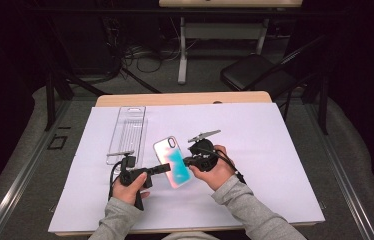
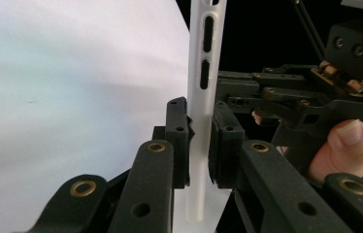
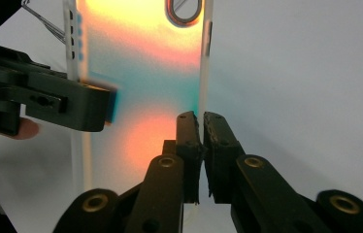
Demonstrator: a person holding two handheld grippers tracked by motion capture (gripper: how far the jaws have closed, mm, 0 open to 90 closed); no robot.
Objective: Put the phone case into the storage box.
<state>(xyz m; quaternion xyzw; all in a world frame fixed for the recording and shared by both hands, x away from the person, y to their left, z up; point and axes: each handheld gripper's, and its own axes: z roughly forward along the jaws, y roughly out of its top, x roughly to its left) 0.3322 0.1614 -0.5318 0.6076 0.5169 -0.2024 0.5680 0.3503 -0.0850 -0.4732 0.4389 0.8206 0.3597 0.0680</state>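
A phone case with a pink and teal sheen is being held up over the white sheet that covers the table, between the two grippers. Its left edge is being pinched by the left gripper, whose jaws are being kept narrow and pressed against the thin rim; in the left gripper view the case is being seen edge-on, standing upright between the pads, with its side slots above them. Its right edge is being clamped by the right gripper, whose jaws are also being kept almost together; in the right gripper view the rim of the case is being squeezed between the pads, with the camera cutout near the top and the left gripper reaching in from the left side. A clear plastic tray is being left lying flat on the sheet, well apart from the case, towards the far left.
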